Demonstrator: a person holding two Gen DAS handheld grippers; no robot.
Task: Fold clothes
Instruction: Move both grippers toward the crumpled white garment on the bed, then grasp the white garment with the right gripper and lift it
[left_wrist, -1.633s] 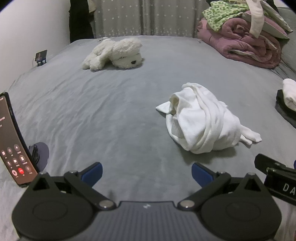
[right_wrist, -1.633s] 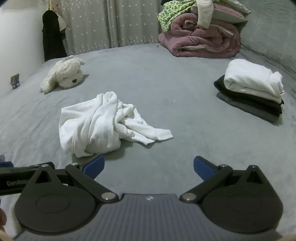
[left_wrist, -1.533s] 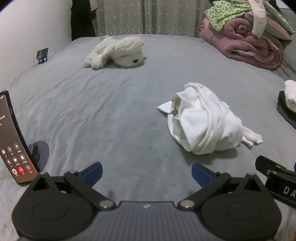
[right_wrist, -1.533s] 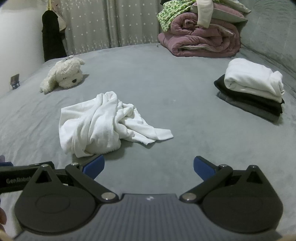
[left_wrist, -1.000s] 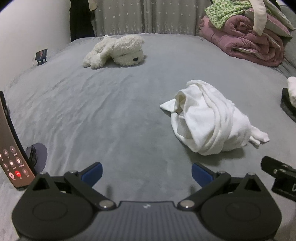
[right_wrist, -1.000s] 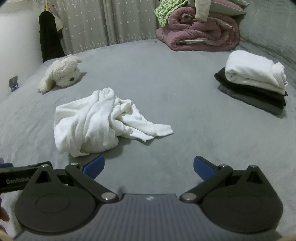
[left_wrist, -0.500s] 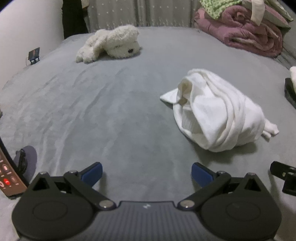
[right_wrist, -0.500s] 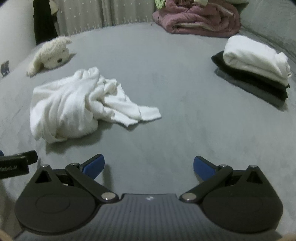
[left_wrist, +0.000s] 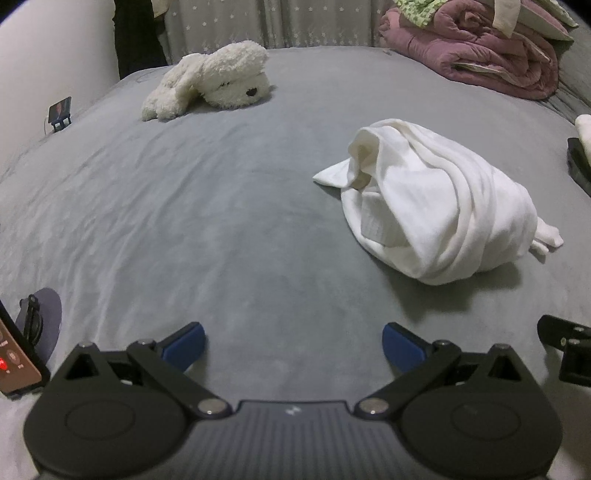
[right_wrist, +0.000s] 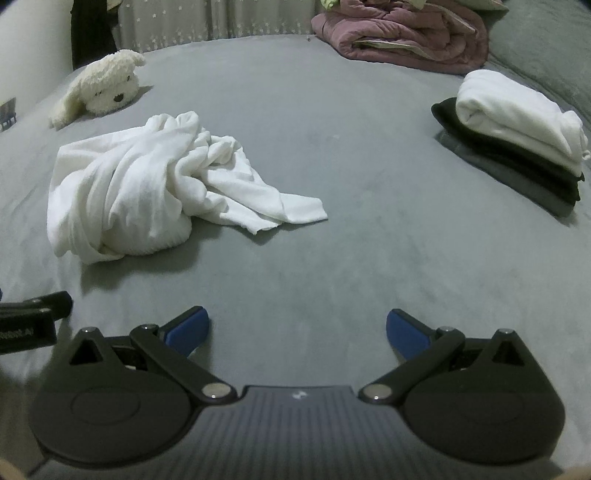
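A crumpled white garment (left_wrist: 436, 210) lies in a heap on the grey bed (left_wrist: 221, 221), ahead and to the right in the left wrist view. In the right wrist view the same white garment (right_wrist: 147, 184) lies ahead and to the left, one flap stretched out to the right. My left gripper (left_wrist: 293, 347) stands open over bare sheet, short of the garment. My right gripper (right_wrist: 297, 332) is open too, with nothing between its blue pads.
A stack of folded clothes (right_wrist: 517, 136), white on black on grey, rests at the right. A white plush dog (left_wrist: 210, 77) lies at the far left, a pink duvet pile (left_wrist: 480, 48) at the back. A phone on a stand (left_wrist: 18, 354) sits at the near left edge.
Both grippers have moved forward and lower over the bed, so the white garment looks closer and larger. Both stay open.
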